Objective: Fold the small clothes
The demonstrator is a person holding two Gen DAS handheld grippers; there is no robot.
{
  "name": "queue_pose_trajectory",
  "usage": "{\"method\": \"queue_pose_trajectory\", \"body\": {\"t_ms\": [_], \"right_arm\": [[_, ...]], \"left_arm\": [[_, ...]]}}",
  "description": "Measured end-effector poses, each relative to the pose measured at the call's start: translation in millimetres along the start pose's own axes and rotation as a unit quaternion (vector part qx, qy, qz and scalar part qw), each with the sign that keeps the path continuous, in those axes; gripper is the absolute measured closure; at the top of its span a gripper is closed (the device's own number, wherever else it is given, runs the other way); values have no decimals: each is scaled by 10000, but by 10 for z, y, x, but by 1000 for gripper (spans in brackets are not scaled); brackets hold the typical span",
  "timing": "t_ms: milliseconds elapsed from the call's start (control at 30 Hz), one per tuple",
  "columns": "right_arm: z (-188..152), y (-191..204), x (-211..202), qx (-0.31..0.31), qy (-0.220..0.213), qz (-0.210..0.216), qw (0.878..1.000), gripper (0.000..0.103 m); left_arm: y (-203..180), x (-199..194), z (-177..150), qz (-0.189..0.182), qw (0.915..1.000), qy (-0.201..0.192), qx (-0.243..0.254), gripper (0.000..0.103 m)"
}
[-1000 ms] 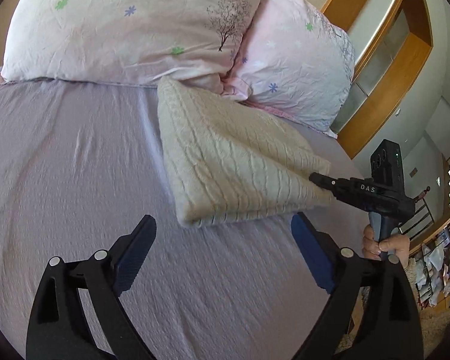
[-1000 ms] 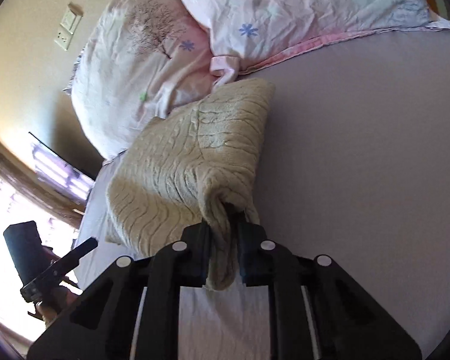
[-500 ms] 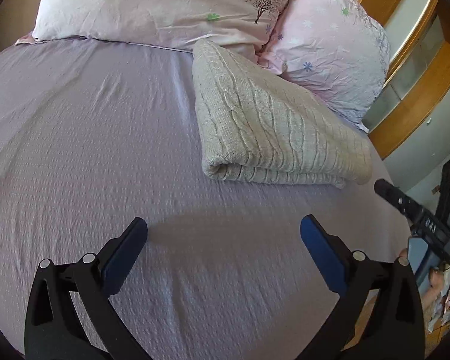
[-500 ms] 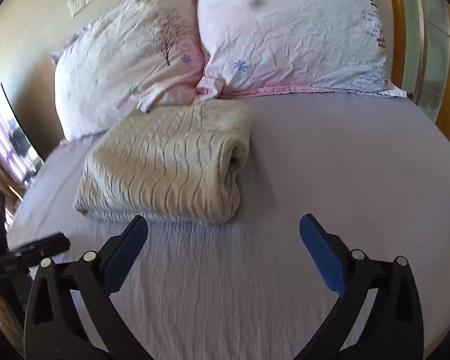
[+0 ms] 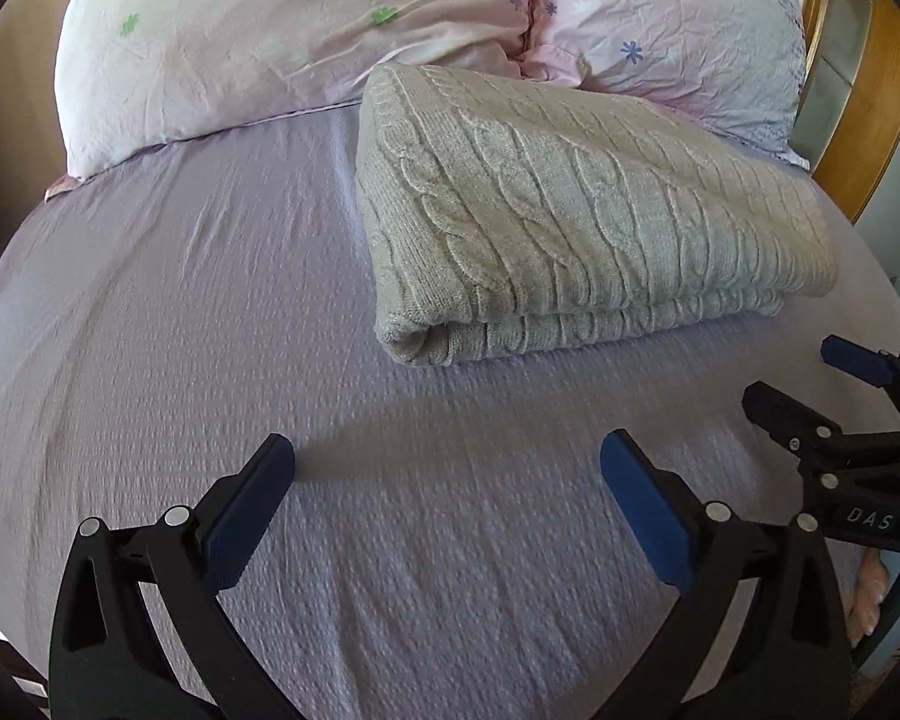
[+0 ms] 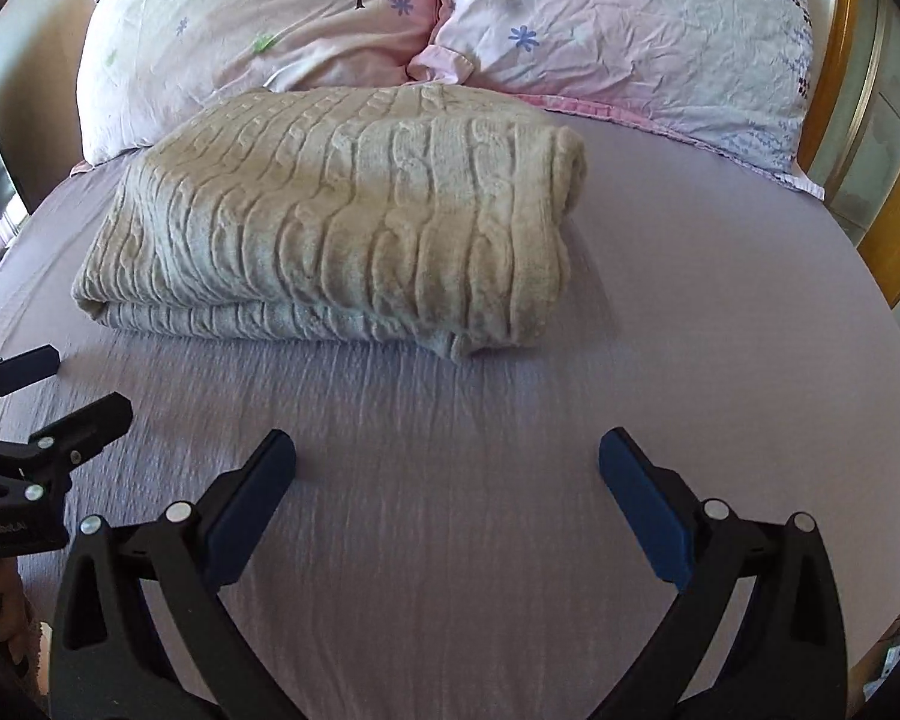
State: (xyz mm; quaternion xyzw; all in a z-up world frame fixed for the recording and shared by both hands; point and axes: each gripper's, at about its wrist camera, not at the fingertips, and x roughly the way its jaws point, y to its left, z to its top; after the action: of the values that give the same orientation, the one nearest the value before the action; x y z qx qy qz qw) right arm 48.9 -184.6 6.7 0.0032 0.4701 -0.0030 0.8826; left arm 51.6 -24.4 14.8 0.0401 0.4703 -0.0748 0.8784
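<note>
Left wrist view, left claw (image 5: 447, 471) spread wide over sheet (image 5: 150, 360), right claw (image 6: 447, 468) likewise apart, folded sweater (image 5: 570, 210) untouched.

The bed (image 5: 150, 360) is viewed low and close from its foot by both wrist cameras, faced toward the pillows (image 6: 630, 30). The folded sweater (image 5: 570, 216) is shared by both views, seen from its left and right sides respectively.
</note>
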Motion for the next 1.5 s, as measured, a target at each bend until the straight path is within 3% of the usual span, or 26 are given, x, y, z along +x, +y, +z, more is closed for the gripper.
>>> {"method": "queue_pose_trajectory", "body": {"t_ms": [333, 1500], "right_arm": [[-37, 8, -9, -5, -144, -10, 9999, 2], [-30, 47, 0, -44, -157, 21, 9999, 2]], "left_arm": [[17, -27, -30, 88, 9997, -236, 51, 1], [14, -21, -28, 110, 9996, -250, 63, 1]]}}
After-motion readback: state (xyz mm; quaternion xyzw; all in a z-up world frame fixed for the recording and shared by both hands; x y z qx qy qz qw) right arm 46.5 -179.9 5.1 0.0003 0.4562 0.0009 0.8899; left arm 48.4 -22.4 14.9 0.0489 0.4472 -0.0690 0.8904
